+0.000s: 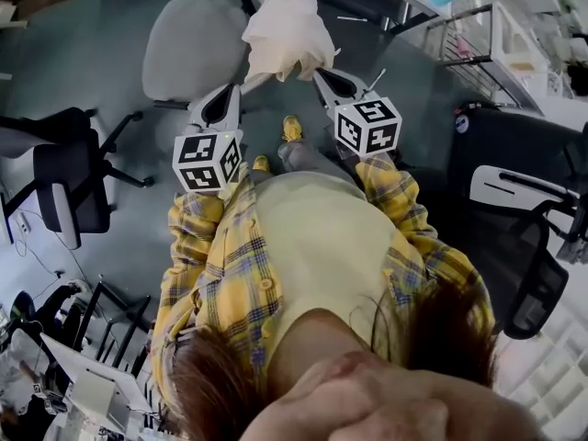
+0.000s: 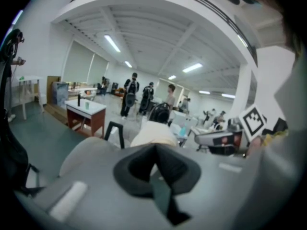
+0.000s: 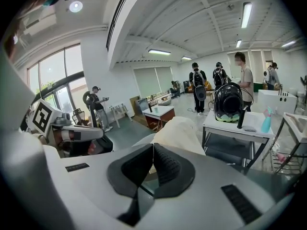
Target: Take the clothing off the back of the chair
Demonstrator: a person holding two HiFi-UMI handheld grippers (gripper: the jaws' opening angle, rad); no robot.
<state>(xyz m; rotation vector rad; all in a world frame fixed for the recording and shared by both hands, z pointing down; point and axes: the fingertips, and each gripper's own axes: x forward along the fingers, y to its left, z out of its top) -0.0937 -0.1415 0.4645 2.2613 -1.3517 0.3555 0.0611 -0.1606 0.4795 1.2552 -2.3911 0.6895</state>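
Apparently the task is in its middle part. The clothing [image 1: 287, 28], a pale cream piece, is bunched into a loose heap at the right edge of the grey chair [image 1: 184, 44]. Both tools reach into its lower border from the person's side.

The left gripper [image 1: 244, 84] has its jaws pressed together. In the left gripper view the cream cloth [image 2: 154, 133] sits directly at the closed tips [image 2: 154, 146], so I judge that it pinches a fold of it. The right gripper [image 1: 319, 73] is closed in the same way. In the right gripper view its pads meet [image 3: 152, 145] and the cloth [image 3: 178, 133] rises just behind them, so it seems to hold the other side.

So the grasping is done, and with both grippers. What is not sure is the lifting. From above, the cloth overlaps the side of the chair, and in the left gripper view the rounded grey chair [image 2: 88, 159] lies just beside and below the cloth. I cannot tell whether some part of the cloth is draped over the back or whether it is already free (no view shows the underside).

What is left, in my judgement, is to bring the clothing fully clear of the chair. After that it needs to be carried away or put down somewhere. No place for this shows in the pictures.
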